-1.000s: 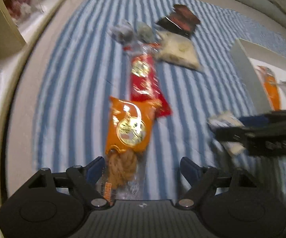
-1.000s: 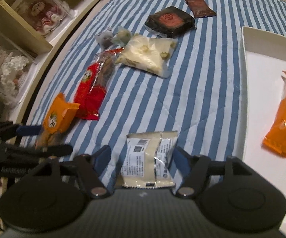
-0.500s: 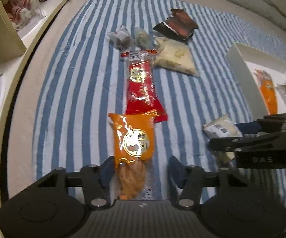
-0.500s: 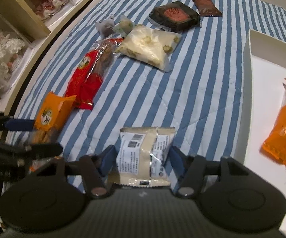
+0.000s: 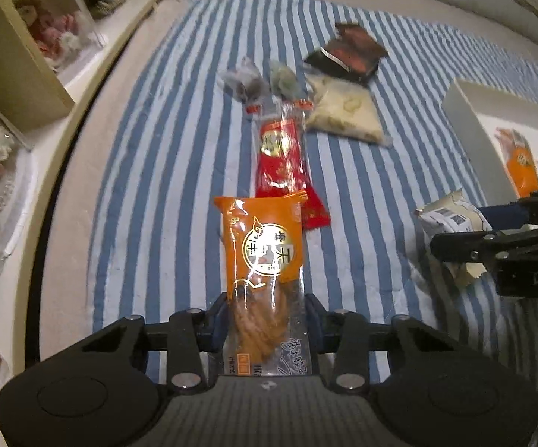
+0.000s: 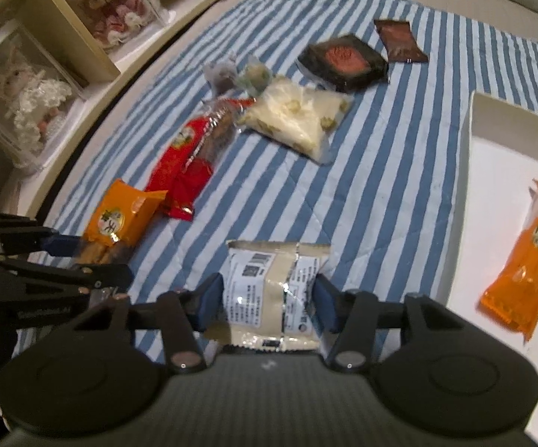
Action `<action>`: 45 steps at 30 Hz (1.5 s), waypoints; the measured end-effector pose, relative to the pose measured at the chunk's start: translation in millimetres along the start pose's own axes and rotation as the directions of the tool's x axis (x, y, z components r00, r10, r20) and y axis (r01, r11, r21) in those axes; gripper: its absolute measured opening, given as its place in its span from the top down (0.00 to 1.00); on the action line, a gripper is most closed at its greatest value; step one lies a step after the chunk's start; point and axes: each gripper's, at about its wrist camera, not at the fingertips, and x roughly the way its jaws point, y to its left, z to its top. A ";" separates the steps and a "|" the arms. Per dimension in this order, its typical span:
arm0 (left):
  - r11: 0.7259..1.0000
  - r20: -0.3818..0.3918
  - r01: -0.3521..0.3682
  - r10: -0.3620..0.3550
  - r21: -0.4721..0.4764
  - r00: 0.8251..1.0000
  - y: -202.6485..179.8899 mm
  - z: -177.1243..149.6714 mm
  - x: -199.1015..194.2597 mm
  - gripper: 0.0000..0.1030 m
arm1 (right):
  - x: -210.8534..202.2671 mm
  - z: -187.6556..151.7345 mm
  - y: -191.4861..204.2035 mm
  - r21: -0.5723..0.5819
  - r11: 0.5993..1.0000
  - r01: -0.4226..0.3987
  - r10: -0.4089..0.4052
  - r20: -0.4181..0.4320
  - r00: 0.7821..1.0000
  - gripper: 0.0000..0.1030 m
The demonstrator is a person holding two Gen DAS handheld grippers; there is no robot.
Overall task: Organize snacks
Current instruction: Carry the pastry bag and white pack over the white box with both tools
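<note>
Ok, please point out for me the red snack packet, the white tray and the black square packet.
red snack packet (image 5: 282, 156): left wrist view, on its red printed middle.
white tray (image 6: 511, 141): right wrist view, on its bare floor.
black square packet (image 6: 341, 60): right wrist view, on its red round emblem.

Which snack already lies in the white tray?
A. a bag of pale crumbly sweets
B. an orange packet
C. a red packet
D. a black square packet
B: an orange packet lies in the white tray, while the red packet, the black square packet and the bag of pale sweets lie out on the striped cloth.
</note>
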 end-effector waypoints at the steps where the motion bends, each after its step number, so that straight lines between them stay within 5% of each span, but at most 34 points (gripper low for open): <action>1: 1.000 0.020 -0.003 0.003 -0.011 1.000 0.9 -0.9 -4.8 0.59 | -3.6 0.7 -0.3 -0.005 1.000 -0.002 0.002 0.009 1.000 0.44; 13: 0.995 0.187 0.032 -0.015 -0.092 0.982 -9.7 2.2 -48.1 0.60 | -55.6 -4.6 -22.5 -0.022 1.000 0.013 -0.011 0.111 0.994 0.44; 23: 0.991 0.261 0.131 -0.125 -0.005 0.957 -66.4 22.6 -62.2 0.60 | -98.6 -16.1 -59.1 -0.002 0.999 0.043 -0.042 0.184 0.982 0.44; 34: 0.962 0.267 0.254 -0.273 0.102 0.924 -147.0 47.2 -58.6 0.59 | -134.0 -39.2 -119.7 0.093 0.988 0.122 -0.140 0.218 0.966 0.44; 45: 0.931 0.211 0.325 -0.355 0.166 0.911 -218.2 58.8 -40.4 0.59 | -161.4 -69.6 -174.9 0.178 0.964 0.195 -0.233 0.224 0.946 0.44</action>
